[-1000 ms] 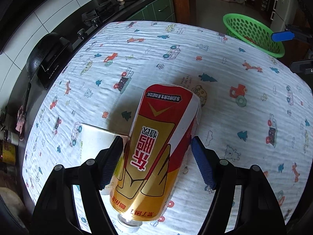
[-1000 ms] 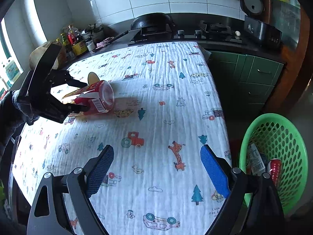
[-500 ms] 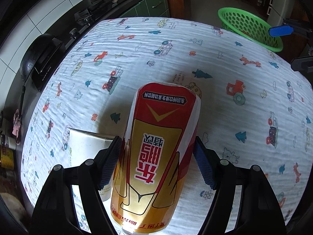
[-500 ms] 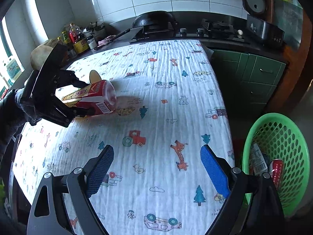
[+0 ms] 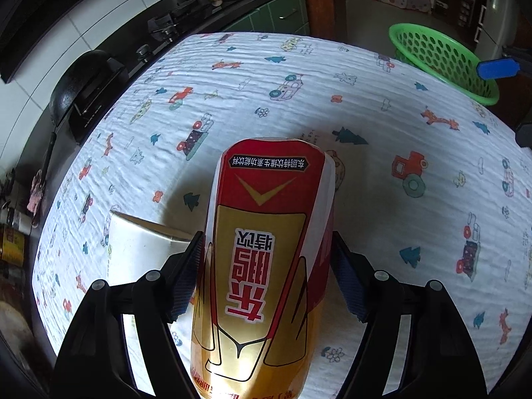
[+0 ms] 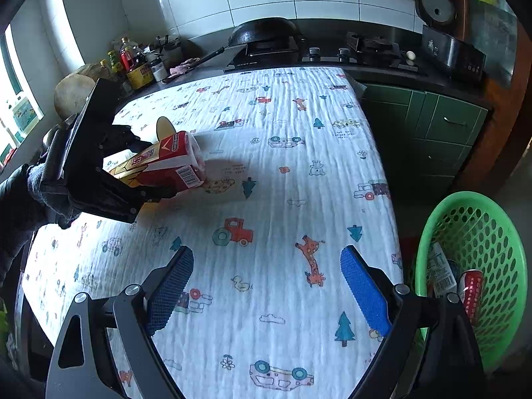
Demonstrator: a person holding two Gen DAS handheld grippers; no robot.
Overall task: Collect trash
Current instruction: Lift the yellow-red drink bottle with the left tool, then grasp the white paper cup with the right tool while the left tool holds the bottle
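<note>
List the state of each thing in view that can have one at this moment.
red and gold bottle: gripped, tilted, lifted off the cloth.
left gripper: shut on the bottle.
right gripper: open, empty, above the tablecloth.
paper cup: lying on its side behind the bottle.
green basket: on the floor beside the table, holding some trash.
wok: on the stove.

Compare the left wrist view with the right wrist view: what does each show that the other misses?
Left wrist only: the left hand-held gripper up close, pads pressed on the red-and-gold bottle. Right wrist only: the open, empty right hand-held gripper, the trash inside the green basket, and the gloved hand. Both: bottle, paper cup, basket, patterned tablecloth, wok.
</note>
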